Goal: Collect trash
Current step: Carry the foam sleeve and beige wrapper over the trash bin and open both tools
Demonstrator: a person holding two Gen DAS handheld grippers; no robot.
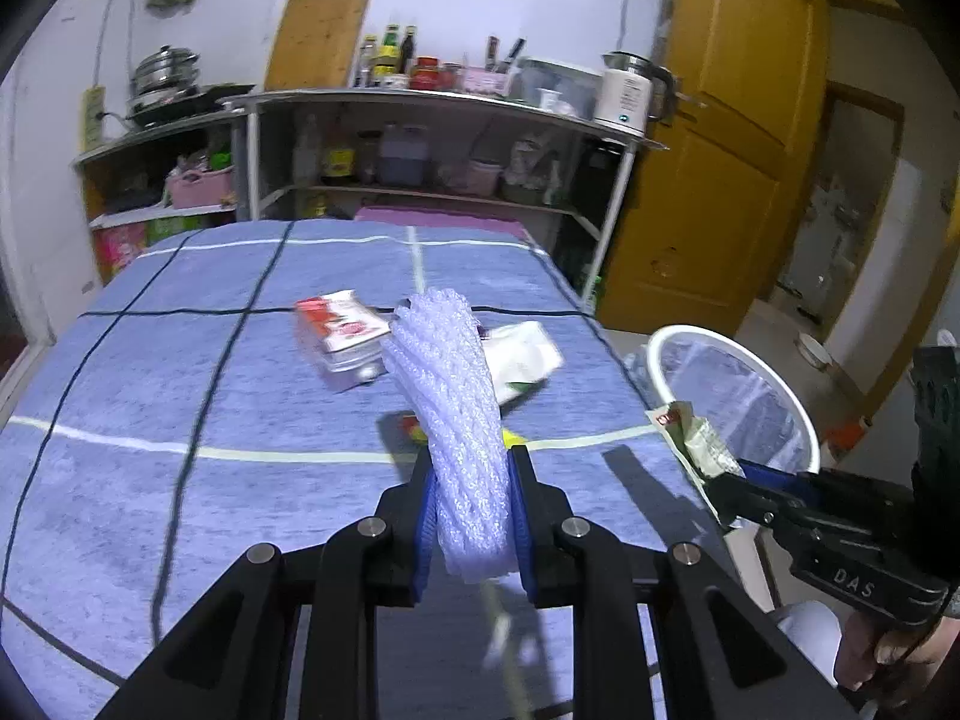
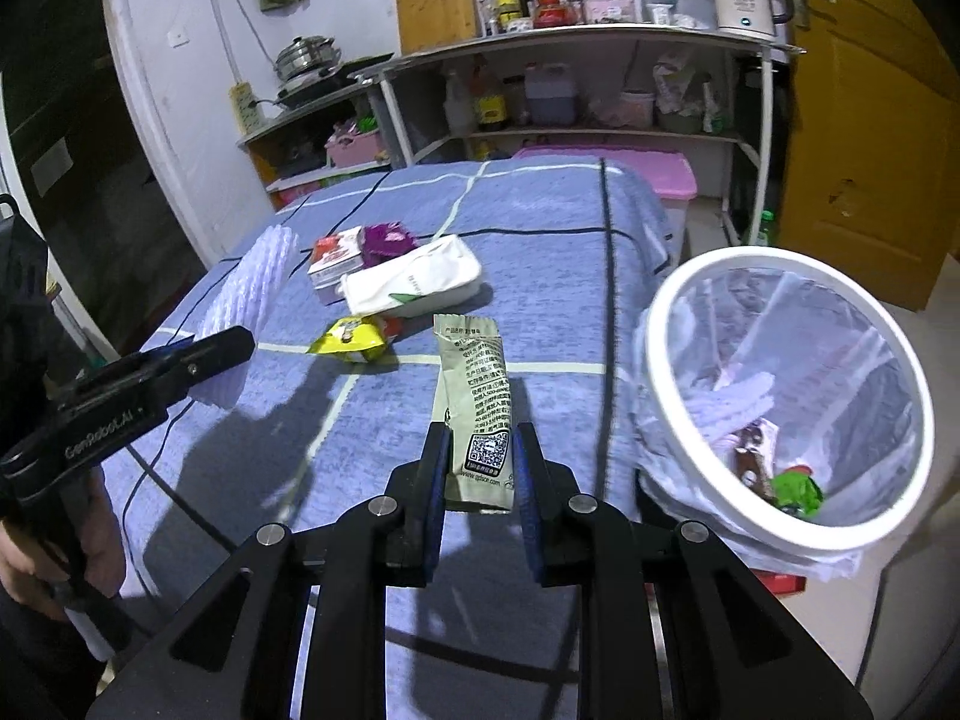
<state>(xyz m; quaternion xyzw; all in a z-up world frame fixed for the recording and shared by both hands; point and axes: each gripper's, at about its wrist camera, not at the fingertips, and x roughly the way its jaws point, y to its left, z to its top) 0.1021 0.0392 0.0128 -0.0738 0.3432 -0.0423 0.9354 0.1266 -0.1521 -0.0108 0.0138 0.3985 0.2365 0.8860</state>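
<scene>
My left gripper [image 1: 471, 468] is shut on a white foam net sleeve [image 1: 447, 384], held up above the blue checked tablecloth [image 1: 180, 372]. My right gripper [image 2: 480, 438] is shut on a flat olive-green wrapper [image 2: 477, 396] with a QR code; that wrapper [image 1: 699, 441] also shows at the right of the left wrist view. The foam sleeve [image 2: 252, 294] and left gripper appear at the left of the right wrist view. On the cloth lie a red-and-white carton [image 2: 336, 261], a purple wrapper [image 2: 390, 240], a white tissue pack [image 2: 414, 285] and a yellow snack packet [image 2: 354, 342].
A white-rimmed mesh trash basket [image 2: 666, 312] stands off the table's right edge, with foam, a green scrap and a brown wrapper inside. Metal shelves [image 2: 570, 36] with bottles, a kettle and a pot line the back wall. A yellow door [image 1: 720, 150] stands at right.
</scene>
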